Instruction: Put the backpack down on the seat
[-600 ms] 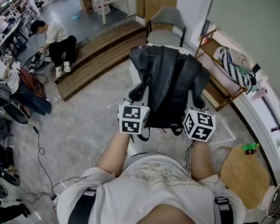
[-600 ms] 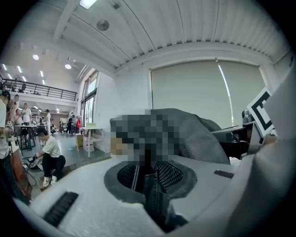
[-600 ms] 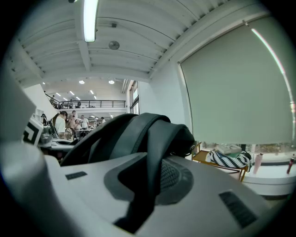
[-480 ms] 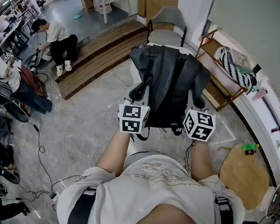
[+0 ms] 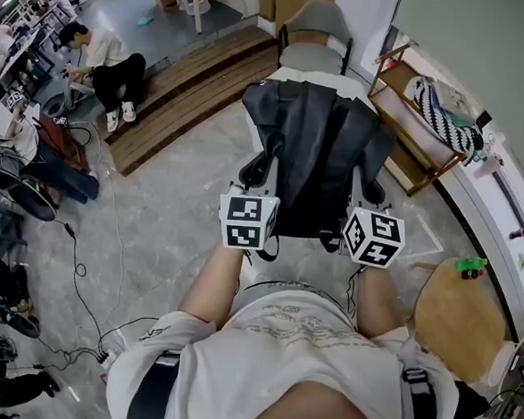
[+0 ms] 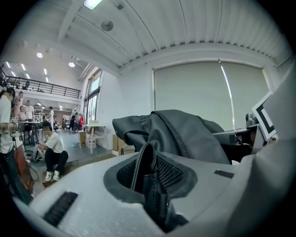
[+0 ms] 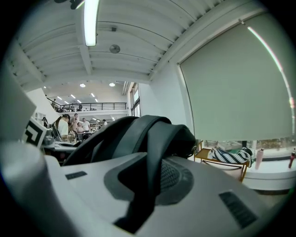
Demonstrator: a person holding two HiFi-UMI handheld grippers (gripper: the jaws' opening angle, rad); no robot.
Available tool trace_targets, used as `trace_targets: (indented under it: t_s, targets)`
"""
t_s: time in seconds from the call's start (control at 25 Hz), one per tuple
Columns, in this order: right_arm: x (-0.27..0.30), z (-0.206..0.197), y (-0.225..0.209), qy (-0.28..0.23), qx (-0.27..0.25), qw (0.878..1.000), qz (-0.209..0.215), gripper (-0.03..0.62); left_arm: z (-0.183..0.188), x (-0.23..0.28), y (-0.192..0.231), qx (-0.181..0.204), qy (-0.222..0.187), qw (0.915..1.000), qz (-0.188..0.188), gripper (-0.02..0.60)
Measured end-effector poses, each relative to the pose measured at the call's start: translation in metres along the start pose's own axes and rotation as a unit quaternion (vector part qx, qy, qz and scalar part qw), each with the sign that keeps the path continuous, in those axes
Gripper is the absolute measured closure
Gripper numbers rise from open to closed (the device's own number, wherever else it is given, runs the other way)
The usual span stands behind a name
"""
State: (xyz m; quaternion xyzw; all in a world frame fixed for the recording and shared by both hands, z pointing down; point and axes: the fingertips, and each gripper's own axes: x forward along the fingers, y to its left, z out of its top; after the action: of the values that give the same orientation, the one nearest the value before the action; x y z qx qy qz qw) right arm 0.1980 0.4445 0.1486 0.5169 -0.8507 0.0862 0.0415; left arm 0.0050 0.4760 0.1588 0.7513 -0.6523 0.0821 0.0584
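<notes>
- In the head view, your left gripper [image 5: 257, 172] and right gripper [image 5: 364, 189] reach forward side by side to the black backpack [image 5: 315, 154]. It stands upright in front of you, over a white seat [image 5: 318, 77].
- Only the head view shows the seat. The backpack covers most of it, so I cannot tell whether the bag's bottom rests on it.
- The marker cubes hide both grips in the head view, but each gripper's own view shows them.
- In the left gripper view, the left gripper [image 6: 152, 185] has its jaws nearly together, pinching a mesh strap [image 6: 145, 166] that stands up between them.
- In the right gripper view, the right gripper [image 7: 141, 190] has its jaws drawn close on a plain strap [image 7: 155, 157] that arches up to the bag.
- Both gripper views show only the backpack's upper bulk, and neither shows the seat.
- A grey chair [image 5: 315, 33] stands behind the seat, and a round stool [image 5: 458, 321] is at your right. Both appear in the head view alone.
- A striped bag [image 5: 443, 118] lies on a shelf [image 5: 408, 165] to the right, and the right gripper view shows it small and low.
- A seated person [image 5: 107, 59] is far to the left.
</notes>
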Motion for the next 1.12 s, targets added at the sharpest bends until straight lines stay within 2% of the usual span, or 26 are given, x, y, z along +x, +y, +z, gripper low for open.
trace_targets:
  t_s: [0.2, 0.44, 0.68, 1.12]
  targets:
    - [0.0, -0.012, 0.02, 0.018, 0.004, 1.0, -0.002, 0.543, -0.013, -0.012, 0.015, -0.013, 0.01, 0.9999, -0.003, 0.502]
    - [0.008, -0.016, 0.052, 0.018, 0.0, 1.0, -0.007, 0.543, -0.018, -0.024, 0.047, -0.021, -0.002, 0.9998, 0.0, 0.502]
    - [0.013, -0.021, 0.074, 0.017, 0.002, 1.0, -0.022, 0.543, -0.02, -0.023, 0.068, -0.022, -0.008, 0.9995, -0.02, 0.502]
    - [0.049, -0.016, 0.067, 0.007, 0.007, 1.0, -0.026, 0.543, -0.014, 0.012, 0.084, -0.021, -0.014, 0.9993, -0.029, 0.502]
